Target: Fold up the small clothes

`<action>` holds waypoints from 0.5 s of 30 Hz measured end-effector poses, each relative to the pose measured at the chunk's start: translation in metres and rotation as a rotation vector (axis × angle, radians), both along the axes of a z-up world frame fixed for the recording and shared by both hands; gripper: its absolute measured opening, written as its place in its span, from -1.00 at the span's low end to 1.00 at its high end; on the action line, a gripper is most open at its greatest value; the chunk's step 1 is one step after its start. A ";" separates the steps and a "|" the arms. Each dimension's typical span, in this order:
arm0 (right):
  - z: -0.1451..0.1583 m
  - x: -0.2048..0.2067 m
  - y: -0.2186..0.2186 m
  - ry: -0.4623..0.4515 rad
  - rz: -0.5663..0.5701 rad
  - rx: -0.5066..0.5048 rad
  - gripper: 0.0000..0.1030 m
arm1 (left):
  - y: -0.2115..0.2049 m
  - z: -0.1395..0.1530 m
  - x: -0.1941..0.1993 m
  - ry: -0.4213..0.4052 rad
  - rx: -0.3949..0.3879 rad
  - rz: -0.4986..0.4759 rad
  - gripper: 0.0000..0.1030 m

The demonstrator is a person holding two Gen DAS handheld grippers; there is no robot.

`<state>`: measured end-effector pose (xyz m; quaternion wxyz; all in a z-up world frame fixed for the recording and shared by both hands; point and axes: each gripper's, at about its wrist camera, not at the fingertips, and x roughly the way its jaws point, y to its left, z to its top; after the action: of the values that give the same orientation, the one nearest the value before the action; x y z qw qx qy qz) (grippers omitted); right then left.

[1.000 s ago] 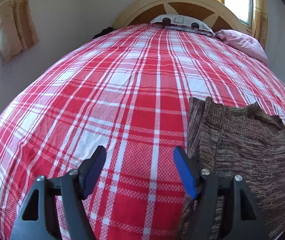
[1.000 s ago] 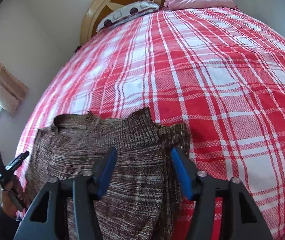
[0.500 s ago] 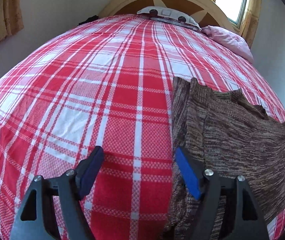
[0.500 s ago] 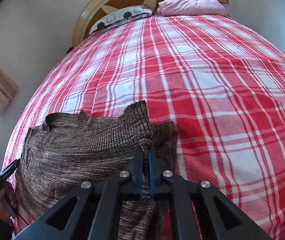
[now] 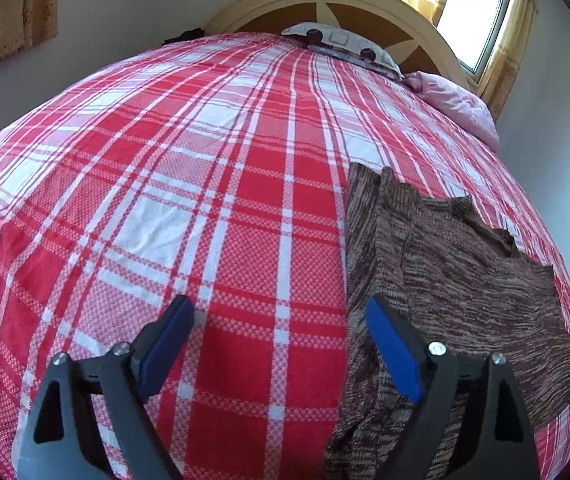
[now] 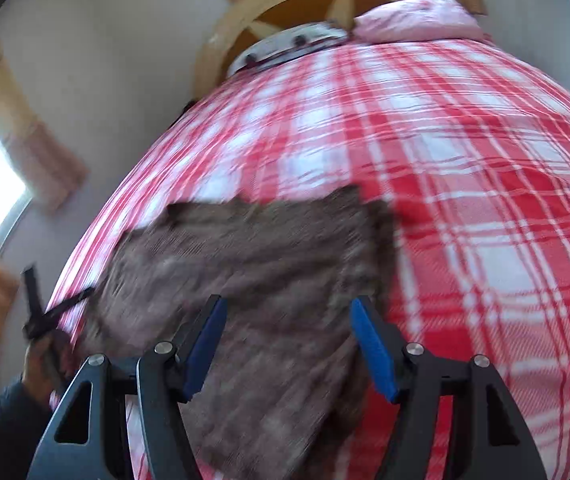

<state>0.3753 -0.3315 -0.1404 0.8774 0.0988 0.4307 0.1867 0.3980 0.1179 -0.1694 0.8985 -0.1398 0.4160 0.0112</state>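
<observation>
Brown knitted garment (image 5: 457, 280) lies flat at lower right of the checked bed (image 5: 205, 200), so both the left gripper (image 5: 281, 340) and right gripper (image 6: 287, 344) are opening their jaws, nothing grasped, probably to take new edges.

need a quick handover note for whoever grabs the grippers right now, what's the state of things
Left gripper: jaws opening, nothing between them; it hangs over bare plaid bedspread, with its right finger at the left edge of the brown knit garment.
Right gripper: jaws opening, above the garment, pads not pressing on it; that view is blurred.
Garment: spread near the foot of the bed, one side panel looks folded in.
Done: apparently that first fold.
Left: the remaining folds; re-grip an edge first.
</observation>
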 end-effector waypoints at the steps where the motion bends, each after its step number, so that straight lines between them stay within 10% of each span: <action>1: -0.006 -0.011 0.008 0.022 0.037 -0.051 0.27 | -0.002 0.000 -0.001 0.008 0.015 0.001 0.76; 9: -0.036 -0.044 0.010 0.137 0.073 -0.237 0.09 | -0.019 -0.001 -0.018 0.034 0.102 -0.041 0.79; 15: 0.004 -0.063 0.026 -0.067 -0.017 -0.295 0.09 | -0.021 0.000 -0.033 0.030 0.097 -0.043 0.85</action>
<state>0.3128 -0.3060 -0.1365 0.8978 -0.0337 0.4232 0.1170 0.3649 0.0971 -0.1691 0.8980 -0.0867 0.4312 0.0141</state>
